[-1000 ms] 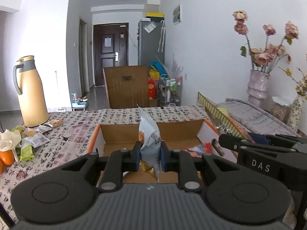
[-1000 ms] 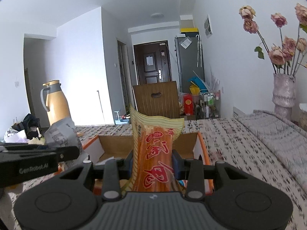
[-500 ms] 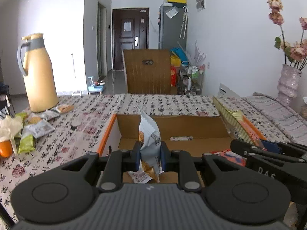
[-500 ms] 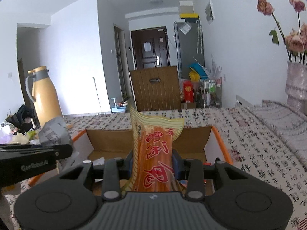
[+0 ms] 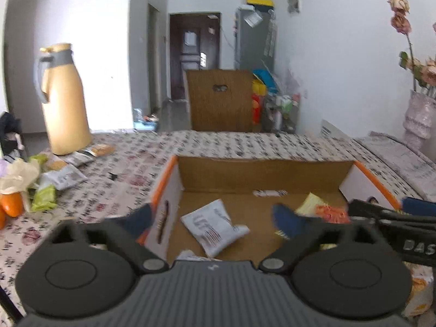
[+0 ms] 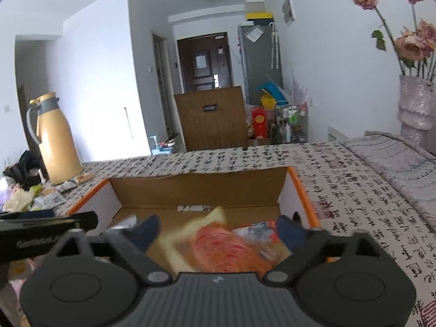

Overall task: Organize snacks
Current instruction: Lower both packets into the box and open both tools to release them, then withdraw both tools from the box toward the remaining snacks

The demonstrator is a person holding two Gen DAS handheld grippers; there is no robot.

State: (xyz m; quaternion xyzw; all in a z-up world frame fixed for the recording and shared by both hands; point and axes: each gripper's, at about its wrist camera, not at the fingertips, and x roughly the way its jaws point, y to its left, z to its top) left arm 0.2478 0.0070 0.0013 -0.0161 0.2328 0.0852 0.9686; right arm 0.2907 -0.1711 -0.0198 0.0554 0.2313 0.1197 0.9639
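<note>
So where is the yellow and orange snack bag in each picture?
Left wrist view: the yellow and orange snack bag lies on the right side of the cardboard box, partly behind the tongs' right finger.
Right wrist view: it is a blur at centre bottom, between the wide-open tongs, over the box floor.
Shared landmark: the tan thermos jug, left in both views.

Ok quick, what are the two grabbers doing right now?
Left gripper: just opened, empty; white packet lies in the box.
Right gripper: just opened, empty; orange packet dropped below.
</note>
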